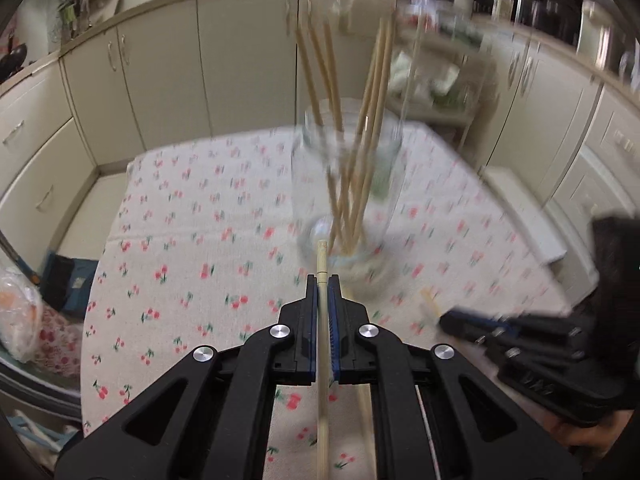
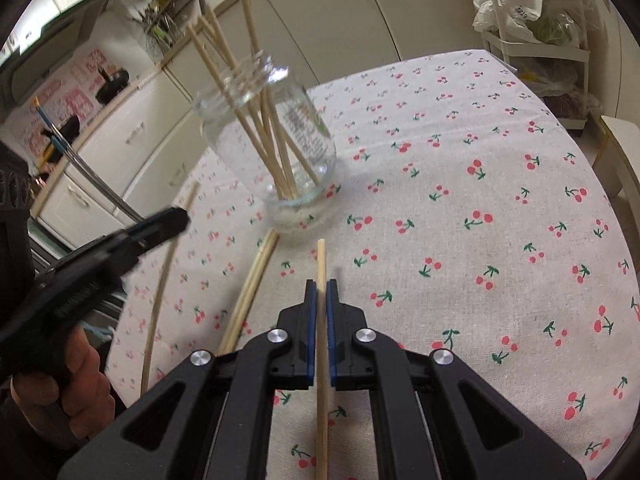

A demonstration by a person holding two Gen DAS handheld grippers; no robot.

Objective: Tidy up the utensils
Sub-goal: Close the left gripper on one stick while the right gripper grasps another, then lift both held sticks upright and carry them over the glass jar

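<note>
right tongs (image 2: 322,292) clamping chopstick (image 2: 321,264) | jar (image 2: 268,132) ahead

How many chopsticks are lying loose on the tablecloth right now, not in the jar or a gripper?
2, possibly more hidden: a pair lying side by side on the tablecloth, just in front of the glass jar.

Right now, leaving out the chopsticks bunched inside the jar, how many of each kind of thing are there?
Jar: 1
Grippers: 2, left gripper and right gripper
Held chopsticks: 2, left chopstick, right chopstick
Loose chopsticks on the tablecloth: 2
Total: 7
</note>
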